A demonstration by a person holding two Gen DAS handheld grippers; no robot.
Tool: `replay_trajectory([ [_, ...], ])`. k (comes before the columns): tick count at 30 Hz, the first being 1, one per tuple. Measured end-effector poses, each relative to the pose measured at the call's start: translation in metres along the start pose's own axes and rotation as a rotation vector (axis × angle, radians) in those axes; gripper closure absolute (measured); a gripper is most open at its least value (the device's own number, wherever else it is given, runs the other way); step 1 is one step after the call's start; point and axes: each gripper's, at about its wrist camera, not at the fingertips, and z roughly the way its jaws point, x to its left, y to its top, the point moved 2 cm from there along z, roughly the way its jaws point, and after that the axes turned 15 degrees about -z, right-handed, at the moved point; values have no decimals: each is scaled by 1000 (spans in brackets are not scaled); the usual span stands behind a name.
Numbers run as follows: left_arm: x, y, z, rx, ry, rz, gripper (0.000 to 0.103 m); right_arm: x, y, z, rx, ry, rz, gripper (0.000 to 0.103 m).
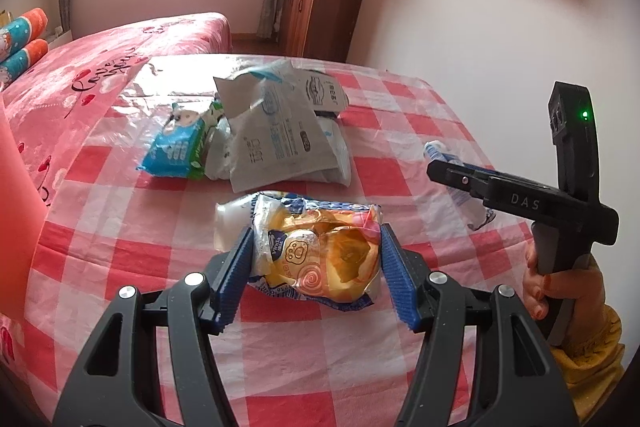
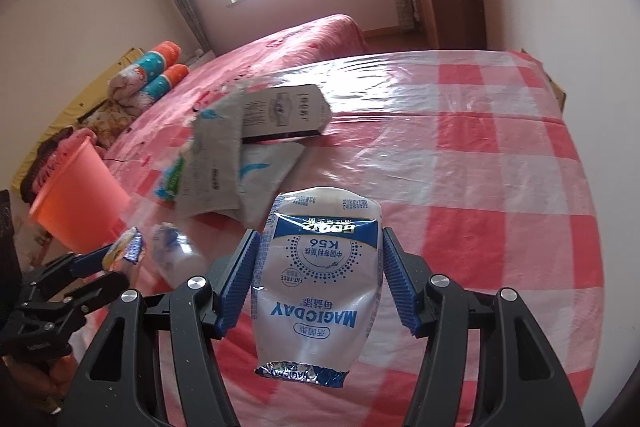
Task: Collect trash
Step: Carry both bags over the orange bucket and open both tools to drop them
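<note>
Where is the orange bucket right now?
In the right wrist view, the orange bucket stands at the left, off the table's edge beside the bed, just beyond the left gripper.

Right gripper (image 2: 318,279) is clamped on a white and blue drink pouch (image 2: 316,279), pads pressing both its sides, above the red-checked tablecloth (image 2: 500,167). At ten o'clock, grey packets and a flattened carton (image 2: 256,147) lie piled together. At nine o'clock, the left gripper (image 2: 120,255) holds a crumpled wrapper (image 2: 126,247) near an orange bucket (image 2: 76,195).
</note>
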Motion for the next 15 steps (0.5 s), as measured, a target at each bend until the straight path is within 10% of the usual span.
replay_trajectory([
  [15, 27, 11, -26, -60, -5, -36, 40, 55, 20, 3, -18, 115, -29, 41],
])
